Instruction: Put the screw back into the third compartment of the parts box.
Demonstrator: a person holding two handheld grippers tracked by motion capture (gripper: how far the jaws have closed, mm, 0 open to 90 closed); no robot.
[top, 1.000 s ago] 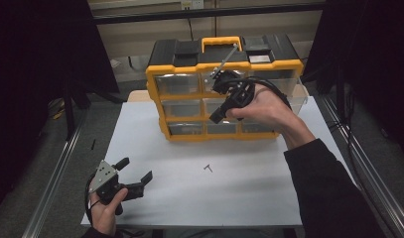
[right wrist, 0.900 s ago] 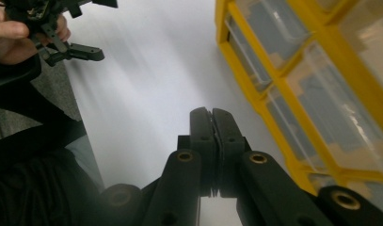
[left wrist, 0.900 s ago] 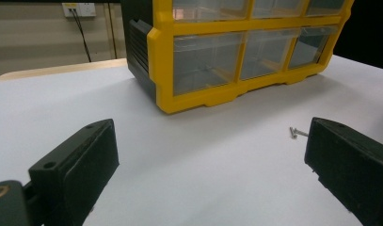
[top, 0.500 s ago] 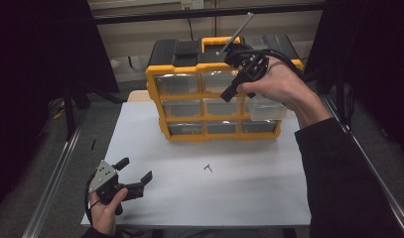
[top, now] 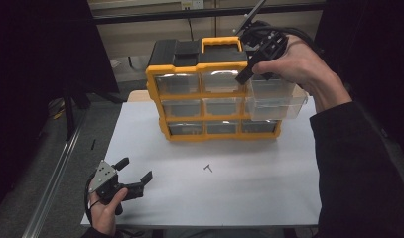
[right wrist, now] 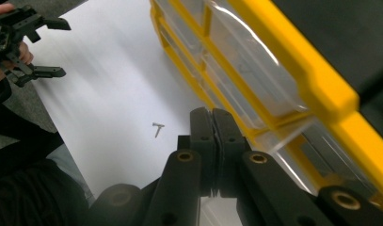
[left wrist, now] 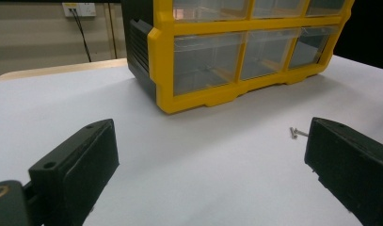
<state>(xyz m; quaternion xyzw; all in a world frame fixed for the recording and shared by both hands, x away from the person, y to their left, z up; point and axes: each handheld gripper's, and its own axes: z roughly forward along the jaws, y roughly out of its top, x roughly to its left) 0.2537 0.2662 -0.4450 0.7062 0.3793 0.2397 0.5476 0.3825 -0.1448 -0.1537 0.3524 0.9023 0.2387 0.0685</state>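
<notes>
From my seat I see the yellow drawer cabinet [top: 212,96] standing upright at the far side of the white table [top: 249,198], three rows of three clear drawers under a black top with a yellow handle. The top right drawer [top: 272,85] and the middle right drawer [top: 278,106] stick out of the frame; the others sit flush. Through the clear fronts I can make out nothing inside any of them, though glare makes it hard to be sure. My right gripper [top: 242,77] is up at the cabinet's top right corner, just above the pulled-out top drawer, its jaws pressed flat together with nothing between them, as its own view shows. The small screw [top: 208,168] lies loose on the bare table in front of the cabinet, well apart from that gripper and below it. My left gripper [top: 137,174] sits low at the near left corner of the table, jaws spread wide and empty, with the screw off to its right, near but not touching.
</notes>
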